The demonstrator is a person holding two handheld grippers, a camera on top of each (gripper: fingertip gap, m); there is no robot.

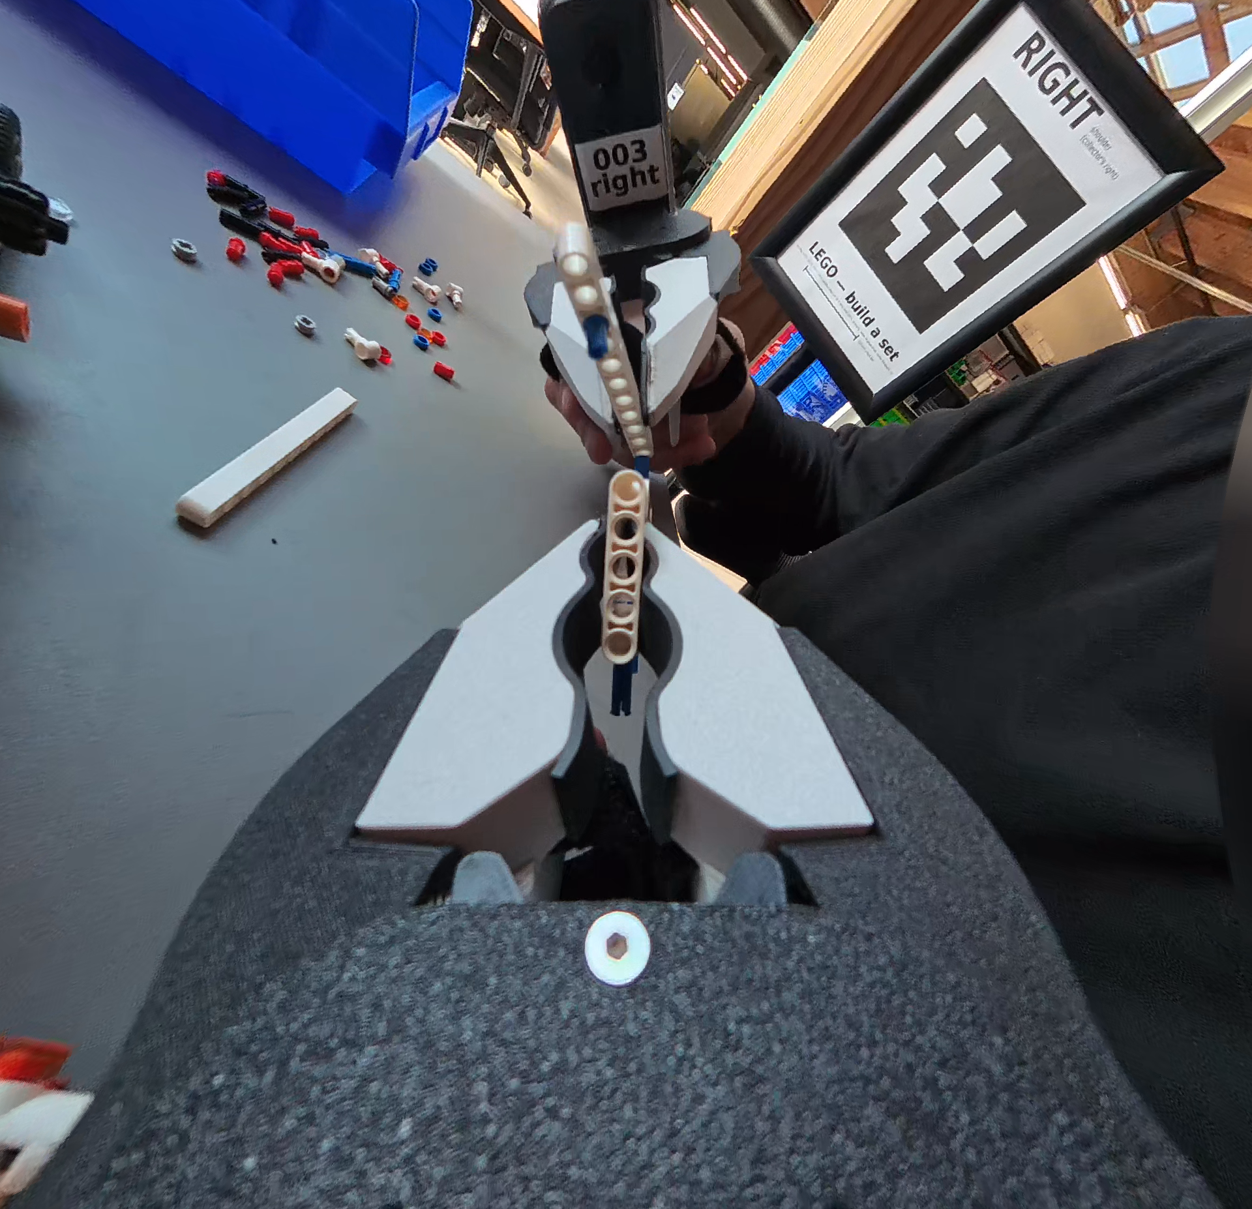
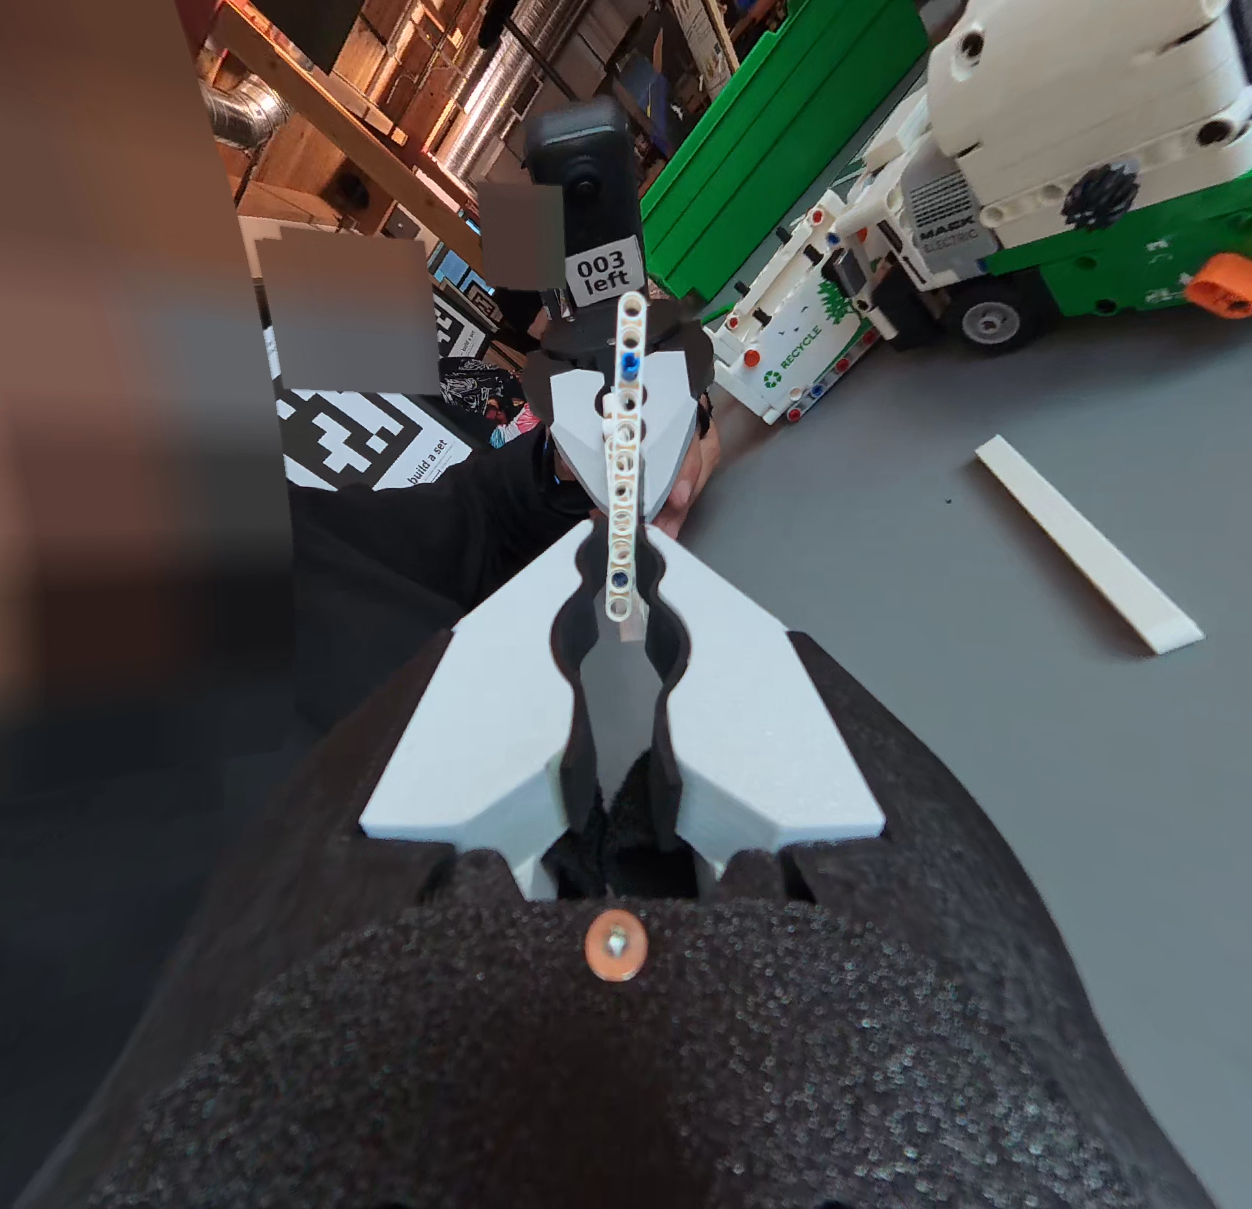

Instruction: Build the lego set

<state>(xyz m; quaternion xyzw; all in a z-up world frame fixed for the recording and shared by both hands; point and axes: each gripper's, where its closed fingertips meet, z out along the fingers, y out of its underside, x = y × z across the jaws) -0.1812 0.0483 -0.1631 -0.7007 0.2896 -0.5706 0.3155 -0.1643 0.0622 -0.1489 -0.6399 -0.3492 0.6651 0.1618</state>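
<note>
My left gripper (image 1: 620,533) is shut on a short white beam with holes (image 1: 622,567); a blue pin (image 1: 622,692) hangs from its near end. My right gripper (image 2: 620,536) is shut on a long white beam with holes (image 2: 627,472) that carries a blue pin (image 2: 630,363). The two grippers face each other tip to tip above the grey table. In the left wrist view the right gripper (image 1: 637,424) holds the long beam (image 1: 613,363) just beyond the short beam's far end. I cannot tell if the beams touch. The left gripper (image 2: 623,506) shows in the right wrist view.
Loose red, blue and white small pieces (image 1: 325,268) lie on the table (image 1: 135,634) by a blue bin (image 1: 271,58). A flat white strip (image 1: 267,455) lies alone. A white and green truck model (image 2: 1016,194), a green bin (image 2: 779,126) and a framed marker sign (image 1: 982,194) stand around.
</note>
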